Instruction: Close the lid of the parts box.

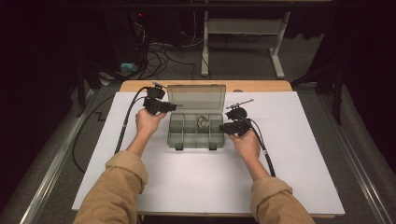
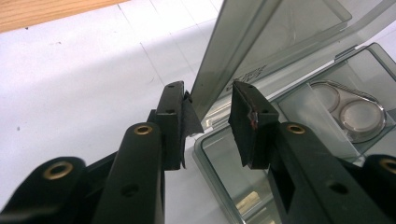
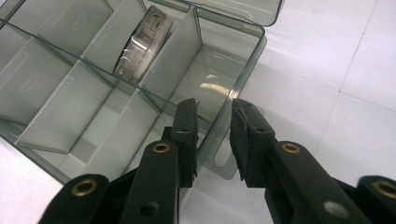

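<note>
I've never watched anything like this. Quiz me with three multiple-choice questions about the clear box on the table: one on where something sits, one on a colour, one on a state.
1. Where do the left tongs reach?
A. the lid's edge
B. the front latches
C. the bare paper

2. What colour are the person's sleeves?
A. blue
B. tan
C. white

3. How is the compartment box?
A. lid shut
B. upside down
C. lid open

Answers: 1 A, the lid edge stands between their jaws; 2 B, both sleeves show tan from above; 3 C, the lid is raised and the dividers lie bare.
</note>
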Action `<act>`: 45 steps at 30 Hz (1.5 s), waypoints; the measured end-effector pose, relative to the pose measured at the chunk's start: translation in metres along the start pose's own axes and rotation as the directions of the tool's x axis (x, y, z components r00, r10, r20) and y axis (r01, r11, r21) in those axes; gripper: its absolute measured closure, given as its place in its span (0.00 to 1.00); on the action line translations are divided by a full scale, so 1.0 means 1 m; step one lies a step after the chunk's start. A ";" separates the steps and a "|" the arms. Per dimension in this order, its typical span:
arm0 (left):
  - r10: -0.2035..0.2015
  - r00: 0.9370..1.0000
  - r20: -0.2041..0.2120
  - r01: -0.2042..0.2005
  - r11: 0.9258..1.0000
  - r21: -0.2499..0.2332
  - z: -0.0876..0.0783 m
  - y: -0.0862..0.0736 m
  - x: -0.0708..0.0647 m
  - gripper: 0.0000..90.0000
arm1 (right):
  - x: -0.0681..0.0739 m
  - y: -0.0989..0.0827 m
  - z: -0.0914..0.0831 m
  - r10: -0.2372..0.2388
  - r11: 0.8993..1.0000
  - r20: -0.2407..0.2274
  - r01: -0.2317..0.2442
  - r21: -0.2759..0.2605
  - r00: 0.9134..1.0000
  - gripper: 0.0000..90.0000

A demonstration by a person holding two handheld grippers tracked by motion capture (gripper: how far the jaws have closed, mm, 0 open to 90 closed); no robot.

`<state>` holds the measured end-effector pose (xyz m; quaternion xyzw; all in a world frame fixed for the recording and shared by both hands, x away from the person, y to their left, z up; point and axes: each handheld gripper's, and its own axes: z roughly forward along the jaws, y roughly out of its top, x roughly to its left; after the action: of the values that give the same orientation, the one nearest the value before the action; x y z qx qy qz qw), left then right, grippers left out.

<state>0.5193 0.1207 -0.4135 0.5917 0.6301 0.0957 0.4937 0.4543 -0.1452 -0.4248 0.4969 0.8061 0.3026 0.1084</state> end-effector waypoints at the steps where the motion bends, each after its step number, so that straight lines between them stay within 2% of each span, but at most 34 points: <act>1: -0.001 1.000 0.001 0.001 1.000 -0.005 0.000 0.000 0.000 0.74 | 0.000 0.000 0.000 0.000 1.000 0.000 0.000 0.000 1.000 0.80; 9: 0.012 1.000 0.003 -0.012 1.000 0.000 -0.004 -0.002 -0.001 0.74 | 0.000 0.000 0.000 0.003 1.000 0.000 -0.003 -0.001 1.000 0.80; 14: -0.009 1.000 0.013 0.009 1.000 -0.009 -0.006 -0.003 0.000 0.74 | 0.000 0.000 0.000 0.002 1.000 0.001 -0.002 -0.002 1.000 0.80; 26: -0.026 0.999 0.039 0.027 1.000 -0.016 -0.014 -0.005 0.001 0.74 | 0.000 -0.001 0.000 0.001 1.000 0.001 -0.001 -0.004 1.000 0.80; 45: -0.025 0.998 0.060 0.026 0.999 -0.023 -0.024 -0.009 0.001 0.75 | 0.001 -0.002 0.000 0.002 1.000 0.004 -0.002 -0.010 1.000 0.80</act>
<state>0.4959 0.1306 -0.4086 0.5803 0.6213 0.0791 0.5206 0.4526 -0.1449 -0.4257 0.4979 0.8037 0.3059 0.1119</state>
